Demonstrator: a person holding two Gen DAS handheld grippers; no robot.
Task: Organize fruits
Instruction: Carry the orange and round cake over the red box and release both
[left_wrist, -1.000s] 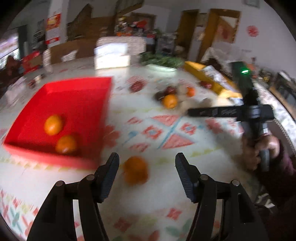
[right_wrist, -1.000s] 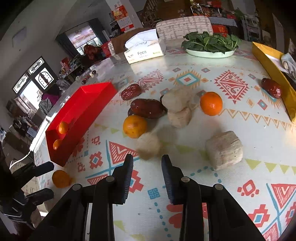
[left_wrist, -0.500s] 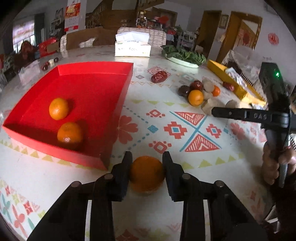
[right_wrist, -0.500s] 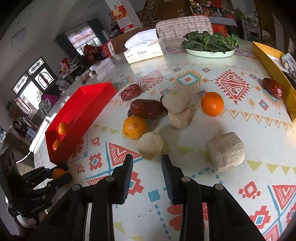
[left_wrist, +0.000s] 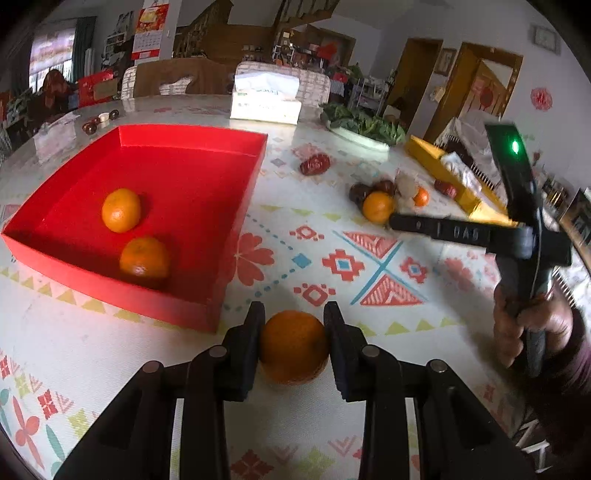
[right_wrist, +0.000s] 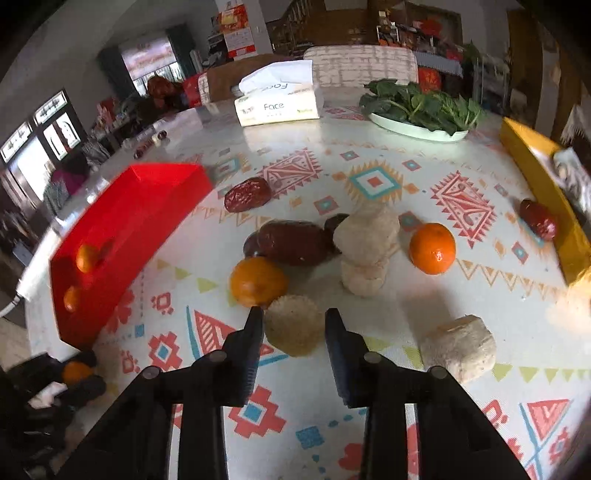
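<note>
On the left of the bench (left_wrist: 369, 424) sits the red tray (left_wrist: 236, 206), and two oranges already lie inside it: one (left_wrist: 121, 209) toward the middle, another (left_wrist: 144, 258) against the near wall. That much of the sorting looks done.

Just right of the tray's near corner, the left gripper (left_wrist: 293, 332) has its fingers (left_wrist: 248, 343) pinching a third orange (left_wrist: 293, 345), one pad on each flank. The fruit appears to rest on the cloth or barely above it; which cannot be told. It is close beside the tray, so carrying it over the wall is probably the step in hand.

Further right and farther off lies the unsorted heap. In the right wrist view an orange (right_wrist: 258, 282) touches a large dark red date (right_wrist: 295, 242), with another date (right_wrist: 246, 194) beyond, two stacked pale lumps (right_wrist: 365, 254) beside them, and a second orange (right_wrist: 432, 248) to their right. A pale round piece (right_wrist: 293, 325) lies between the fingers (right_wrist: 343, 354) of the right gripper (right_wrist: 294, 325). They stand only a little apart, about as wide as the piece, and whether they press it cannot be told.

Nearer and right is a pale block (right_wrist: 458, 347); at the far right edge a date (right_wrist: 538, 218) lies against the yellow box (right_wrist: 535, 177). So most of the fruit remains out: at least three oranges counting the held one, plus the dates and pale pieces, whose destination is not evident.
</note>
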